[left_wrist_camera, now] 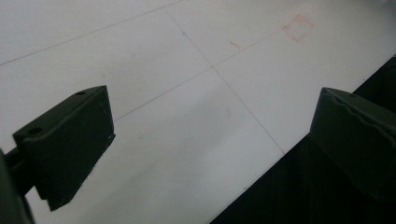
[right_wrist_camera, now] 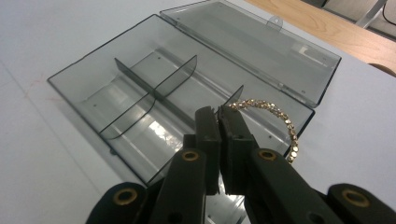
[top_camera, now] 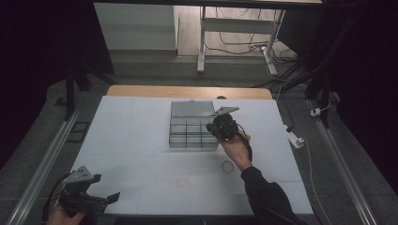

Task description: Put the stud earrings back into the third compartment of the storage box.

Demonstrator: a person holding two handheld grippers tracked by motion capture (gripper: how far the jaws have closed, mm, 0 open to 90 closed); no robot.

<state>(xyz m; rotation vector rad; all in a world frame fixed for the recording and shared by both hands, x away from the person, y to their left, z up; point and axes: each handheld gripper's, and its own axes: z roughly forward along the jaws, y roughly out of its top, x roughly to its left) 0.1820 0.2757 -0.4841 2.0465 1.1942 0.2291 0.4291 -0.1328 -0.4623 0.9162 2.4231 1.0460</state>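
Note:
A clear grey compartment box (top_camera: 187,137) lies open in the middle of the white table, its lid (top_camera: 192,108) folded back. My right gripper (top_camera: 221,125) hovers over the box's right end. In the right gripper view, the right gripper (right_wrist_camera: 218,113) is shut on a gold beaded bracelet (right_wrist_camera: 280,117), which curves out to the right above the box (right_wrist_camera: 93,88) and its dividers. My left gripper (top_camera: 105,187) rests at the table's near left corner. In its own view the left gripper (left_wrist_camera: 210,135) is open, with only bare table between the jaws.
A thin ring-shaped item (top_camera: 227,166) lies on the table just in front of the box, beside the person's right wrist. Faint red pencil marks (left_wrist_camera: 299,28) show on the white table top (top_camera: 141,154). A wooden strip (top_camera: 187,91) borders the far edge.

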